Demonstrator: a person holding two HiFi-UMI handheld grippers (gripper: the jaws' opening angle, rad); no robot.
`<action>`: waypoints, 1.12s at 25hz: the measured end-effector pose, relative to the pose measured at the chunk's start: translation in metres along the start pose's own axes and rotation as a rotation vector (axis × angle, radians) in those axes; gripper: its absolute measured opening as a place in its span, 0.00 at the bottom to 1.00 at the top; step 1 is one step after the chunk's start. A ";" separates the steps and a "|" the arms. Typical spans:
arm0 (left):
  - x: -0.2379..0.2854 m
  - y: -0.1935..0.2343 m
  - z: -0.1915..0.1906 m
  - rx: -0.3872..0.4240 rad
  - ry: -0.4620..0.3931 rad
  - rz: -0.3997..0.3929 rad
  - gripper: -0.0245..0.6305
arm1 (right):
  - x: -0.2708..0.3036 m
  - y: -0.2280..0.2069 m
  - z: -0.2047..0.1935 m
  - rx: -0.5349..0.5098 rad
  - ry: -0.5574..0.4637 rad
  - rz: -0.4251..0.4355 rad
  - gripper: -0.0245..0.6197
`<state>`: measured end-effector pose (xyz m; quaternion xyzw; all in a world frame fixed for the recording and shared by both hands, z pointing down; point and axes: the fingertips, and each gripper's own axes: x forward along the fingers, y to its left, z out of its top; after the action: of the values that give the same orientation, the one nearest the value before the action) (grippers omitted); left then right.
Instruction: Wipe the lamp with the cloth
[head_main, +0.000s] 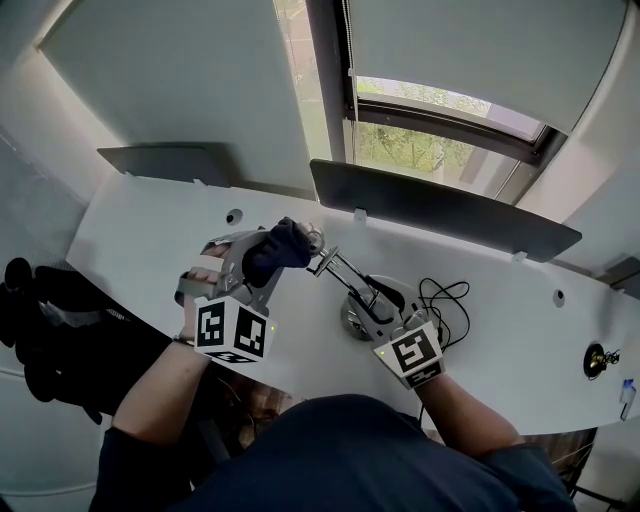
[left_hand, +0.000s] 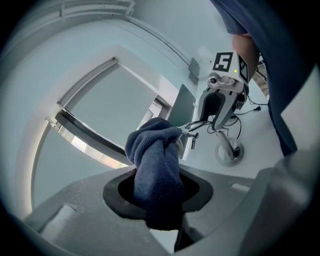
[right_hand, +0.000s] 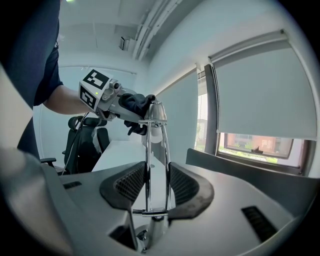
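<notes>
- Head view: the left tongs (head_main: 258, 262) are clamped on a dark blue cloth (head_main: 281, 245), bunched up at the tips.
- The cloth sits against the small head of the chrome lamp (head_main: 345, 272), at the top of its slanted arm. It looks to be touching, but the angle is too steep to be sure.
- The right tongs (head_main: 375, 303) are low on the lamp arm, just above its round base, which stands on the white worktop (head_main: 150, 225).
- A black cable (head_main: 447, 298) lies looped on the worktop beside the base. A dark panel (head_main: 440, 210) runs along the far edge, w/ a window (head_main: 430, 120) behind it. A black chair (head_main: 40, 320) is at the left.
- Left gripper view: the left tongs (left_hand: 159, 200) are closed tight on the cloth (left_hand: 154, 160), which sticks up between them as a thick wad.
- The lamp (left_hand: 229, 150) is beyond it. Its thin arm reaches toward the top of the cloth and its base is on the worktop at right. The right tongs (left_hand: 218, 112) hold the arm from above.
- Right gripper view: the right tongs (right_hand: 156, 187) are closed on the lamp's (right_hand: 155, 150) two upright chrome rods, pads pressed on either side.
- At the top of the rods, the cloth (right_hand: 135, 107) is pressed to the left side of the lamp head, w/ the left tongs (right_hand: 120, 104) behind it.
- The chair (right_hand: 82, 140) is beyond, at the left.
</notes>
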<state>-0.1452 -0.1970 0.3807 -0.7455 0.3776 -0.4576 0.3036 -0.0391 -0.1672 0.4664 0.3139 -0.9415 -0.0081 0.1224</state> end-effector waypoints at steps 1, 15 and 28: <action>0.001 0.001 0.000 0.023 0.007 -0.003 0.24 | 0.000 0.000 0.000 0.001 0.001 0.000 0.29; 0.013 0.017 0.002 0.397 0.106 -0.009 0.24 | 0.000 0.000 -0.003 0.013 0.000 0.001 0.29; 0.029 0.023 0.001 0.649 0.164 -0.054 0.24 | -0.002 0.000 -0.004 0.023 -0.006 0.004 0.29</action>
<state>-0.1420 -0.2334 0.3747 -0.5806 0.2157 -0.6202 0.4815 -0.0370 -0.1660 0.4697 0.3134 -0.9425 0.0019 0.1162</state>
